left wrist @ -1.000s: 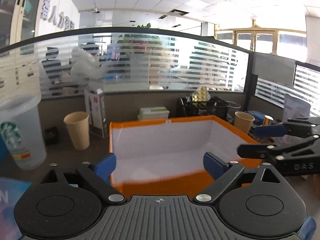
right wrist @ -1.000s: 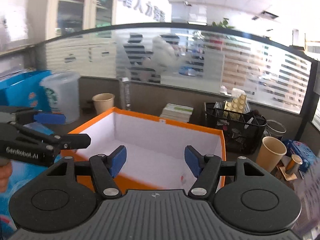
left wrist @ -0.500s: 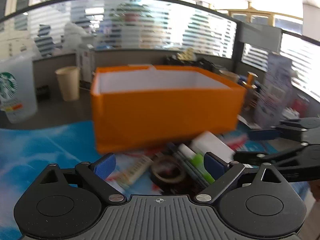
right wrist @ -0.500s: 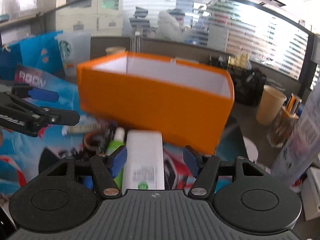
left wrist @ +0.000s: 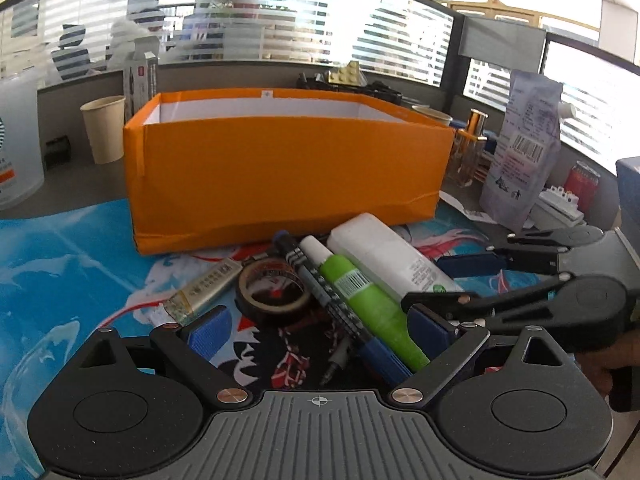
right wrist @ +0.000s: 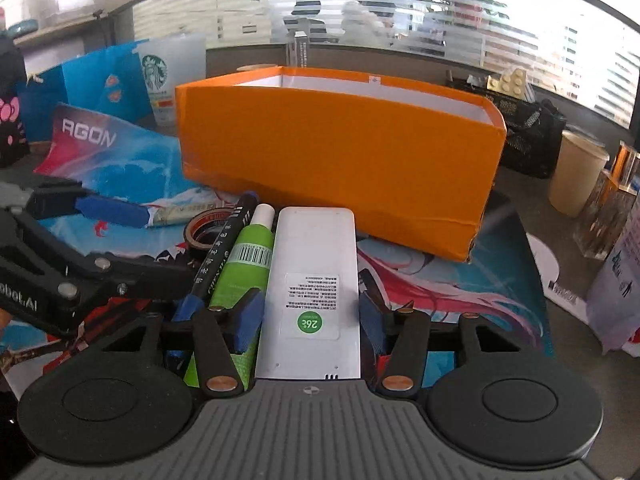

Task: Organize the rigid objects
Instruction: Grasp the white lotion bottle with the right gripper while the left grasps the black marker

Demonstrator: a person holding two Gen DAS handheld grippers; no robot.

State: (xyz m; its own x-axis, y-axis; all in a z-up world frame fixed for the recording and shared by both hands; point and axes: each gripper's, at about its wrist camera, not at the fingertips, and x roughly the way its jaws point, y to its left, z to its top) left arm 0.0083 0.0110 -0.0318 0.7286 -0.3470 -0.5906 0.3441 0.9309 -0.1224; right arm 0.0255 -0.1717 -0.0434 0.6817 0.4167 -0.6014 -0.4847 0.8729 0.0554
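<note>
An orange box point(left wrist: 280, 176) point(right wrist: 332, 152) with a white inside stands on the blue mat. In front of it lie a white remote point(right wrist: 312, 272) point(left wrist: 384, 256), a green tube point(right wrist: 244, 268) point(left wrist: 360, 292), a black marker point(left wrist: 320, 292) point(right wrist: 224, 256), a tape roll point(left wrist: 274, 290) and a silver pouch point(left wrist: 204, 288). My right gripper point(right wrist: 311, 320) is low over the mat with the remote's near end between its closing jaws; the pads stand right beside its long edges. My left gripper point(left wrist: 318, 330) is open, with the marker's and tube's near ends between its fingers and the roll just ahead.
A paper cup point(left wrist: 104, 128) and a Starbucks cup point(right wrist: 160, 80) stand left of the box. On the right are a black mesh basket point(right wrist: 528, 132), another paper cup point(right wrist: 576, 176) and a white pouch point(left wrist: 524, 152).
Both grippers have sunk from above the box rim to the mat in front of it. The right jaws have narrowed around the white remote. The left jaws keep their width.
</note>
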